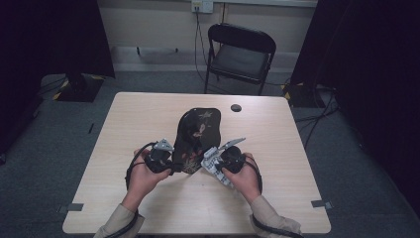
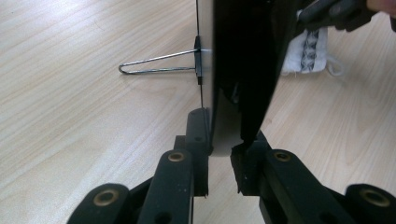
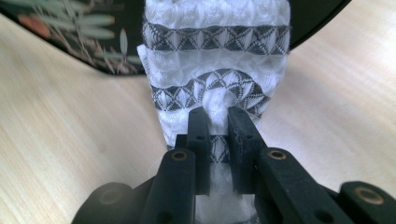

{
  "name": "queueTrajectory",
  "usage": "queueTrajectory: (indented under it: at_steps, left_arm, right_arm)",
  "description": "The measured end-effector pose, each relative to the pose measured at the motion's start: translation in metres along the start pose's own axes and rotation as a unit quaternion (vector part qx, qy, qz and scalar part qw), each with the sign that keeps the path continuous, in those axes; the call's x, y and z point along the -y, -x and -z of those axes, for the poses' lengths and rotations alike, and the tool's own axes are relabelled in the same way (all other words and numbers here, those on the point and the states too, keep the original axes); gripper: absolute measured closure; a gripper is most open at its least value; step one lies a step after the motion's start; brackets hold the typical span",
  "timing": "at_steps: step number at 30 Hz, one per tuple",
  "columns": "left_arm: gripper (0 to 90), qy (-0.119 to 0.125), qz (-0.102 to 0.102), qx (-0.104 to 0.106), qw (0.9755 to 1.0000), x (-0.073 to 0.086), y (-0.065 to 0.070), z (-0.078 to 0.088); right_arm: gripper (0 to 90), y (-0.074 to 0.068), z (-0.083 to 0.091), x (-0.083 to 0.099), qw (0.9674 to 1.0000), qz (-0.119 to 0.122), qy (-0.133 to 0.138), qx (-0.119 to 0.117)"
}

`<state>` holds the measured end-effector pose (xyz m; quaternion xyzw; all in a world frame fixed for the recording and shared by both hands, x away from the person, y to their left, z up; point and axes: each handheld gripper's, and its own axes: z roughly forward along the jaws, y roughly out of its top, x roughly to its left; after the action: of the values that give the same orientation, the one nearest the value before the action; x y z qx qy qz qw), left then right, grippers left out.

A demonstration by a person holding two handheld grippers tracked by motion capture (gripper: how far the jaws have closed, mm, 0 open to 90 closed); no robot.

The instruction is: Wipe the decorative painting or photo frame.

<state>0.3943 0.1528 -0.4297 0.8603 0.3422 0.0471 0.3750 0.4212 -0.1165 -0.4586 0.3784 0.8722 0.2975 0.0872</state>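
Note:
A black oval tray (image 1: 198, 131) painted with flowers and leaves stands tilted on its edge in the middle of the table. My left gripper (image 1: 174, 166) is shut on its lower rim; in the left gripper view the jaws (image 2: 224, 140) clamp the thin black edge (image 2: 243, 60). A wire stand (image 2: 159, 63) lies on the wood just behind the tray. My right gripper (image 1: 214, 161) is shut on a white cloth (image 1: 215, 168) with black patterned bands. The cloth (image 3: 215, 60) bunches between the pads (image 3: 218, 116) and lies against the tray's decorated face (image 3: 70, 28).
The light wooden table (image 1: 148, 114) has a dark round cable hole (image 1: 236, 107) near its far edge. A black folding chair (image 1: 240, 54) stands beyond the table. Dark curtains hang at both sides, and cables run over the carpet at the right.

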Motion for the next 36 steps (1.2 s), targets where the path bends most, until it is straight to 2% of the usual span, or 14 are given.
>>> queueTrajectory:
  at_steps: [5, 9, 14, 18, 22, 25, 28, 36]
  left_arm:
    - [78.7, 0.004, 0.003, 0.000, 1.0000, 0.001, 0.000, 0.000]
    - [78.7, 0.004, 0.003, -0.003, 1.0000, 0.000, 0.000, -0.001]
    - [78.7, 0.000, 0.004, -0.001, 1.0000, 0.000, 0.000, 0.000]
    - [78.7, 0.000, 0.002, 0.000, 1.0000, 0.000, 0.000, 0.000]
    - [78.7, -0.001, 0.002, 0.001, 1.0000, 0.000, -0.001, 0.000]
    - [78.7, -0.001, 0.002, 0.001, 1.0000, 0.000, -0.001, 0.000]
    - [78.7, 0.003, 0.002, 0.000, 1.0000, 0.000, -0.001, -0.001]
    - [78.7, 0.000, 0.001, 0.002, 1.0000, 0.000, -0.001, -0.001]
  right_arm:
    - [81.3, -0.001, 0.004, 0.002, 1.0000, -0.001, 0.002, -0.003]
    - [81.4, 0.001, 0.026, -0.009, 0.9996, 0.000, 0.029, 0.003]
    - [81.4, 0.005, 0.068, -0.035, 0.9971, 0.005, 0.074, 0.016]
    - [81.4, 0.003, 0.092, -0.057, 0.9949, 0.019, 0.095, 0.028]
    - [81.4, -0.002, 0.109, -0.081, 0.9928, 0.033, 0.109, 0.037]
    - [81.4, -0.006, 0.114, -0.092, 0.9916, 0.037, 0.118, 0.038]
    - [81.3, -0.009, 0.111, -0.099, 0.9916, 0.036, 0.119, 0.037]
    - [81.3, -0.008, 0.096, -0.092, 0.9931, 0.031, 0.108, 0.034]
